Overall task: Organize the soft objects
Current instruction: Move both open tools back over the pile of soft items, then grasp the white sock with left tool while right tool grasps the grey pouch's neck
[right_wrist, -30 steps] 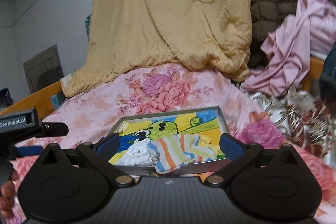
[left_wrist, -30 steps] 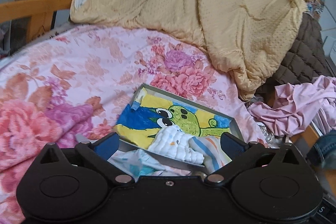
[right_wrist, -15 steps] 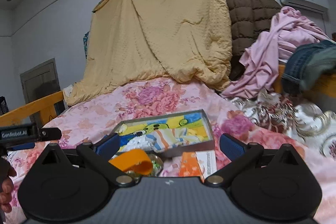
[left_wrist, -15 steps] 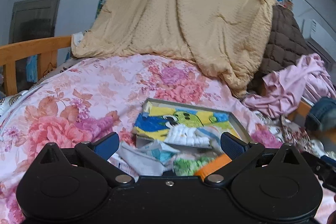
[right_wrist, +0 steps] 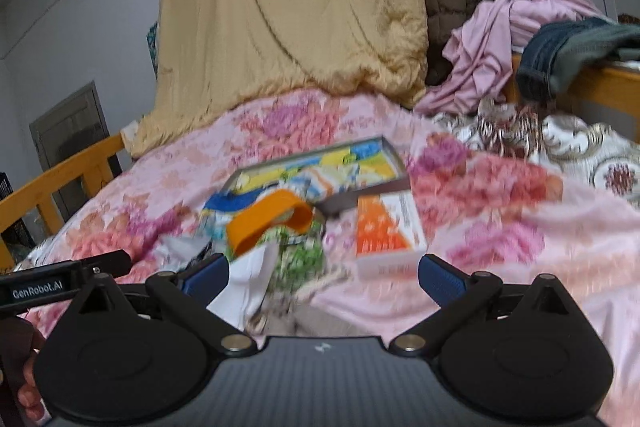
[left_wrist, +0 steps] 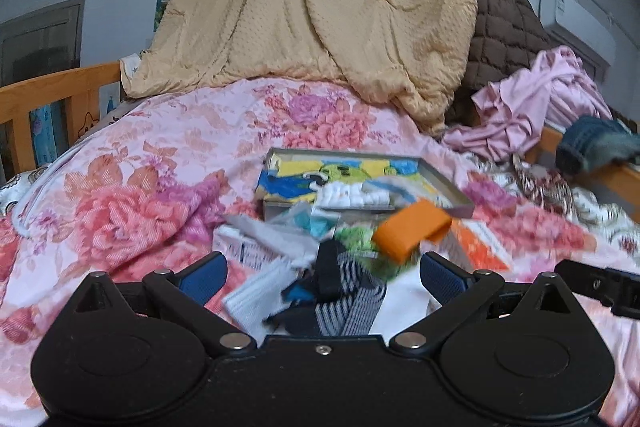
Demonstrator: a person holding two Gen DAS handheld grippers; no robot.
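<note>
Both claws stand wide open and empty. The left claw point(left_wrist: 322, 277) hovers over the near end of the pile point(left_wrist: 320, 267) of small soft items lying on the bed point(left_wrist: 160, 155); the right claw point(right_wrist: 323, 273) hovers just right of it. The tray point(left_wrist: 444, 183) sits just beyond the pile and already holds a white cloth point(left_wrist: 352, 197) and a striped one. An orange band point(right_wrist: 268, 219) lies on top of the pile, a striped sock point(left_wrist: 352, 303) at its near edge, and a box point(right_wrist: 384, 227) to the right. Judged step: selecting the next item between placements. The next move calls for lowering one claw onto a single piece, closing on it alone, then carrying it to the tray. Motion blur hides finer detail.
</note>
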